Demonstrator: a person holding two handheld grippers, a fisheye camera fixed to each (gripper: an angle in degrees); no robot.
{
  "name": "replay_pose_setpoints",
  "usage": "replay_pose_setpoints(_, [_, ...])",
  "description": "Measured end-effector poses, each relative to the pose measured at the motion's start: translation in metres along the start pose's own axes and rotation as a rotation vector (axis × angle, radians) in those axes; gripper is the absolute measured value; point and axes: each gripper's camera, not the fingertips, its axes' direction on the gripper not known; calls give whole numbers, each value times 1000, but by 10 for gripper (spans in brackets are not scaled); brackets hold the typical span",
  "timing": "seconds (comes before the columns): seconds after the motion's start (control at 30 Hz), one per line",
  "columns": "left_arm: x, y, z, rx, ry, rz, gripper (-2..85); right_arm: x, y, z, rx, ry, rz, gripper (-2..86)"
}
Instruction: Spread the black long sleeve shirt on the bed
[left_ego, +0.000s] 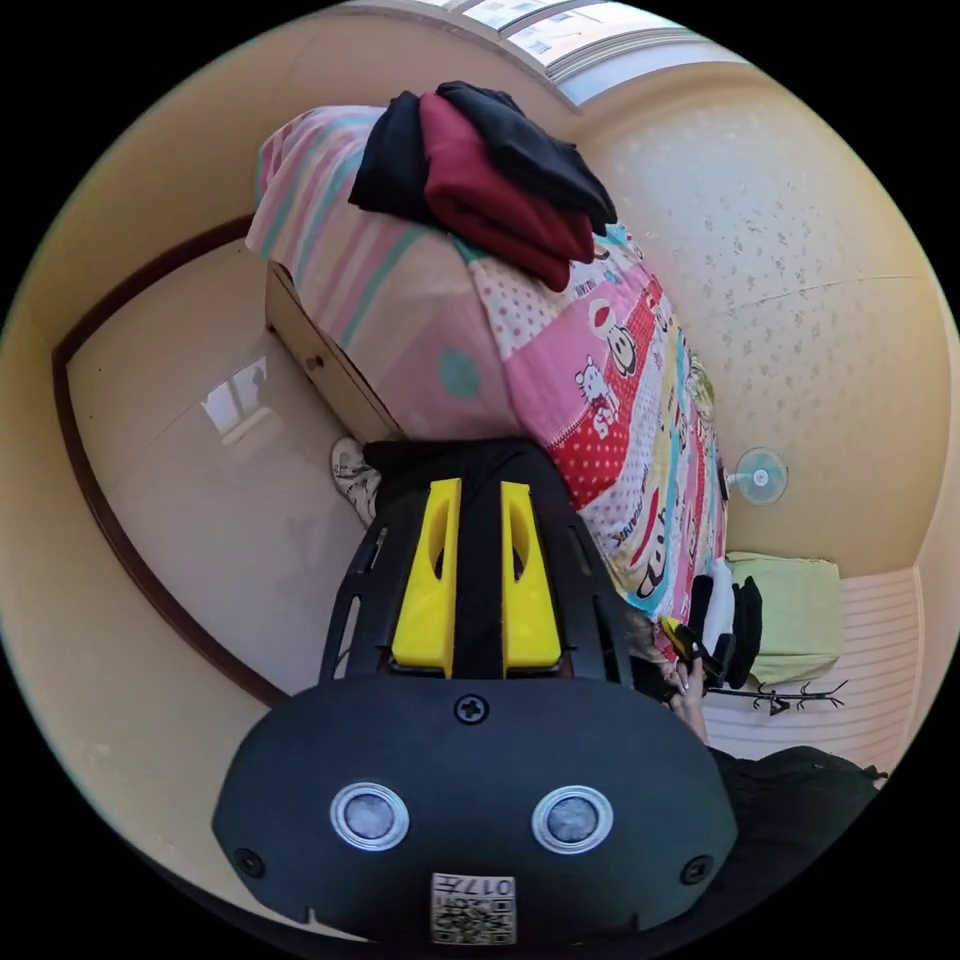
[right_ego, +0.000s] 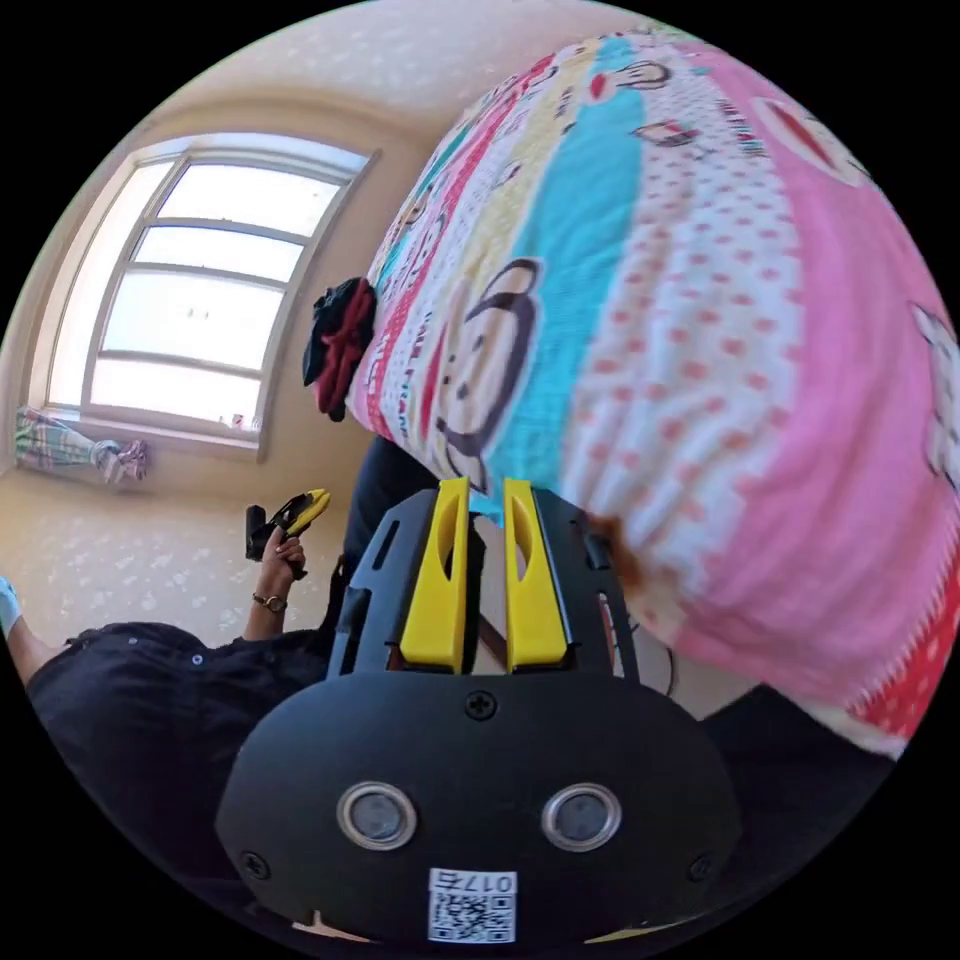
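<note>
Black long sleeve shirt (left_ego: 530, 150) sits soft atop the folded pile at the bed's (left_ego: 420, 300) far corner; your left hand-held gripper (left_ego: 478, 490) and right hand-held gripper (right_ego: 485, 490), nearly closed, hold nothing. Pinch its shoulders.

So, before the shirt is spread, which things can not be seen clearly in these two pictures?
- Pile of clothes, left gripper view: folded and stacked, so which black piece is the long sleeve shirt cannot be told.
- Same pile, right gripper view: too small, partly behind the bed cover.
- Left hand-held gripper: dark cloth behind the narrow gap; a grip cannot be told.
- Right hand-held gripper: whether the jaws touch the bed cover is unclear.
</note>
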Motion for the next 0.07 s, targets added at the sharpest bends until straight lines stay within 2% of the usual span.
replay_pose_setpoints(0.07, [33,-19,-2,21,37,54,69,24,37,-61,135,78,88,65])
